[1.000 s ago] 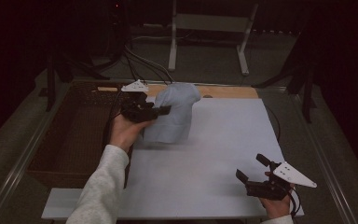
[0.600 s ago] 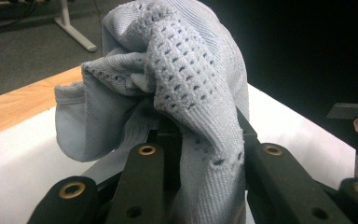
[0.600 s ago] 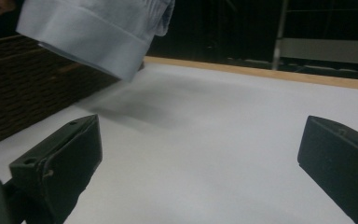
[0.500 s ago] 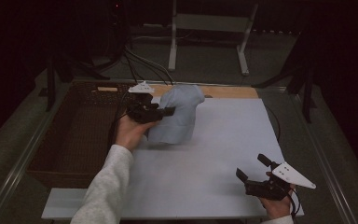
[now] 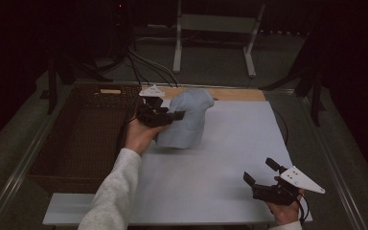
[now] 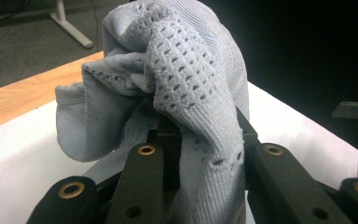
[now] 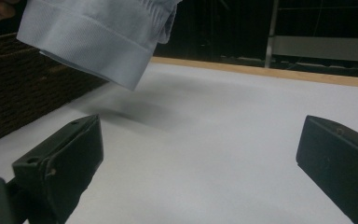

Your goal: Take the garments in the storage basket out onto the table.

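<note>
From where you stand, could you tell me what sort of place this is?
Probably a recording bench in a dim lab: a white table, a wicker basket beside it, cables on the floor, and a pale blue garment being handled.

A white tabletop with a bare wooden strip along its far edge carries the work, and a dark wicker basket sits against its left side.

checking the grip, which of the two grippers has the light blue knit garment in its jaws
The left gripper: its jaws are closed on the light blue knit garment, lifted off the white table. The right gripper is open and empty.
</note>
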